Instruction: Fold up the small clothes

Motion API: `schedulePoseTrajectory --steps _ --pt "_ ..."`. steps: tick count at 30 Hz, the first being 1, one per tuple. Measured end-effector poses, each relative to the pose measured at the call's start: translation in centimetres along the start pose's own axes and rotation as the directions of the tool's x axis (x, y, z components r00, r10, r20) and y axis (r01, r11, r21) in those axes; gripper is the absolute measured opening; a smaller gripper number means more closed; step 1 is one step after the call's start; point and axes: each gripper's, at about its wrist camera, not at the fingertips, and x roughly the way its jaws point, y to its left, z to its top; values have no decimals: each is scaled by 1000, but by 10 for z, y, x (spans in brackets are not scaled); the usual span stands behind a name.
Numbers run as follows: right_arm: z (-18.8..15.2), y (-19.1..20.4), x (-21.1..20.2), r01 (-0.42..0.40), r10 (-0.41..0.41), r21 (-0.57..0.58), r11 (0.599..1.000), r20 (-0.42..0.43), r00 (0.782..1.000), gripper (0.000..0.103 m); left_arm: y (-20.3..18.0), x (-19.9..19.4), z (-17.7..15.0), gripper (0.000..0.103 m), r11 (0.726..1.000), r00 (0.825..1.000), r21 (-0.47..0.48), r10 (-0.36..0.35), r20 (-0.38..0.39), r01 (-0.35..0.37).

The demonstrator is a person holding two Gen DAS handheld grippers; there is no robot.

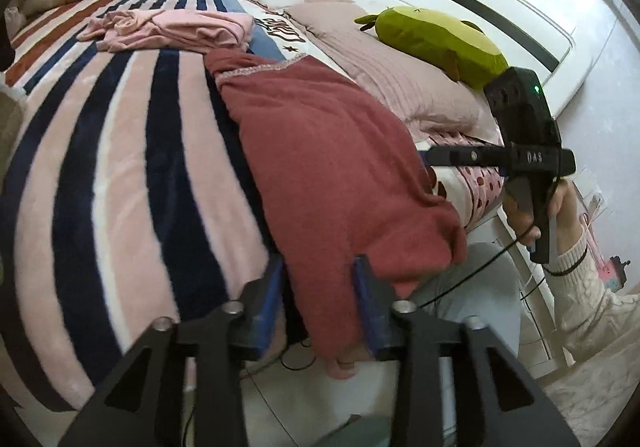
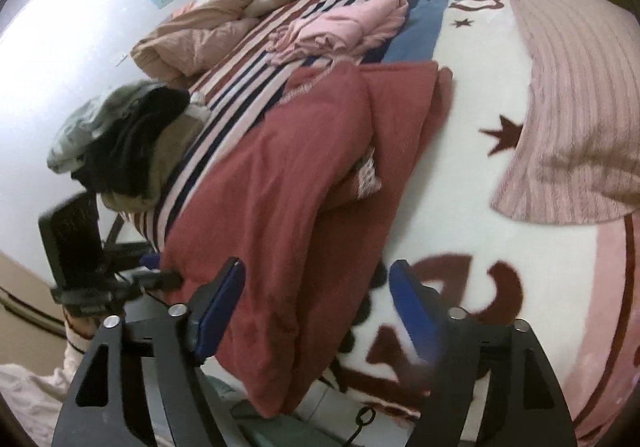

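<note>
Left wrist view: the left gripper (image 1: 320, 287) has its blue-padded jaws parted around the near hem of the red garment (image 1: 332, 151), pads not pressing. That garment lies folded at the bed's near edge on the striped blanket (image 1: 120, 167).

Right wrist view: the right gripper (image 2: 316, 311) stands wide open, empty, over the red garment's near corner, which overhangs the edge.

soft, even indoor light fills both views, with only faint shadows. the white wall (image 2: 60, 27) in the right wrist view glares and washes out. fisheye bending curves the bed's stripes (image 1: 120, 167), dark vignette rings the corners, and near edges blur slightly.
</note>
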Motion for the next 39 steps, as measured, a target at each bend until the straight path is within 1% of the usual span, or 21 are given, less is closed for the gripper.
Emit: schedulePoseTrajectory --steps 1,2,4,6,8,11,12,13,14,15,16,17,19,22,25,28,30,35,39 --pt "5 -2 0 1 -1 15 1000 7 1000 73 2 -2 3 50 1000 1000 -7 -17 16 17" --pt "8 -3 0 0 -1 28 1000 11 1000 74 5 -5 9 57 999 998 -18 -45 39 45" --pt "18 -10 4 -24 24 56 998 8 1000 77 9 -7 20 62 996 994 -31 -85 67 87" --pt "26 -19 13 -47 49 96 994 -15 999 77 15 -2 34 63 995 993 -40 -90 77 93" --pt "33 -25 24 -67 72 122 990 -39 997 77 22 10 50 63 995 994 -52 -86 64 89" --pt "40 -33 43 -78 91 141 987 -85 992 76 37 34 67 63 985 991 -116 -123 43 128" --pt "41 -36 49 -91 105 149 985 -88 991 74 42 42 72 63 982 991 -136 -128 38 132" --pt "42 -38 53 -114 128 159 981 -82 988 67 45 48 76 63 980 991 -151 -127 34 131" --pt "42 -40 56 -135 149 168 977 -75 986 64 49 56 80 56 976 991 -169 -132 27 135" --pt "43 -42 59 -167 182 183 969 -67 981 54 51 61 84 52 974 990 -179 -140 19 141" --pt "43 -43 62 -185 200 194 964 -65 978 47 53 66 85 39 972 991 -190 -136 14 136" --pt "44 -44 65 -196 213 202 960 -63 975 44 54 71 87 23 971 992 -204 -123 5 122" --pt "44 -45 68 -209 222 205 956 -46 974 29 53 73 91 16 971 993 -212 -114 9 114" --pt "45 -40 64 -215 221 185 959 -15 975 23 41 65 95 14 984 997 -161 -78 27 81" --pt "46 -31 55 -214 215 150 965 10 977 21 30 50 102 13 991 997 -119 -56 57 62" --pt "51 -21 43 -240 235 123 963 51 971 20 25 33 112 13 994 995 -96 -48 89 57" --pt "56 -12 34 -256 249 102 961 76 966 20 18 17 122 13 997 993 -65 -33 111 41" --pt "79 29 12 -274 272 2 962 126 954 20 0 -32 145 13 999 986 12 39 162 -41" --pt "107 73 -3 -298 309 -91 950 167 936 20 -13 -93 167 13 986 966 67 132 223 -150"
